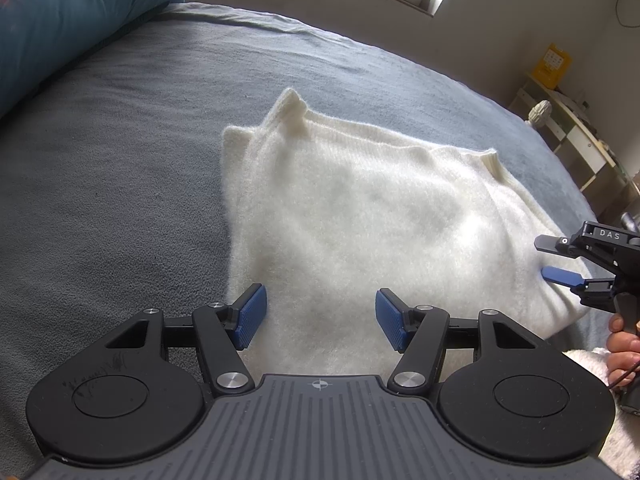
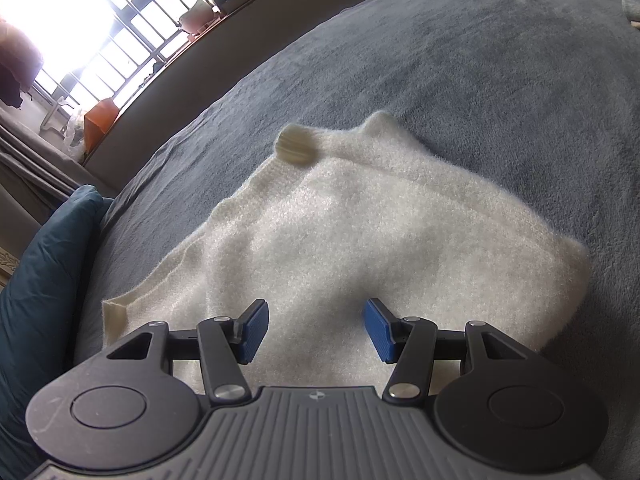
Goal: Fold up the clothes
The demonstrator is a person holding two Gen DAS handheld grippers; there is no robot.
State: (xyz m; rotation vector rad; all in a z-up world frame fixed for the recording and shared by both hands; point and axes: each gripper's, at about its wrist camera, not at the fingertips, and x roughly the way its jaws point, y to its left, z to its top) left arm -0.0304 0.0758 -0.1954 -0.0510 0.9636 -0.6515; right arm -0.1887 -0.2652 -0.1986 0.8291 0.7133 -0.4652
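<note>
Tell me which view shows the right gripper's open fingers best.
The right wrist view: both blue pads of the right gripper stand apart over the white sweater. The left wrist view shows this gripper only sideways at the frame's edge.

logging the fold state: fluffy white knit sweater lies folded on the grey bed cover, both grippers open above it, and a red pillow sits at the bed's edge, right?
Not quite: the pillow is teal blue, as the left wrist view shows. The fluffy white knit sweater does lie folded on the grey bed cover, under the open left gripper and right gripper.
</note>
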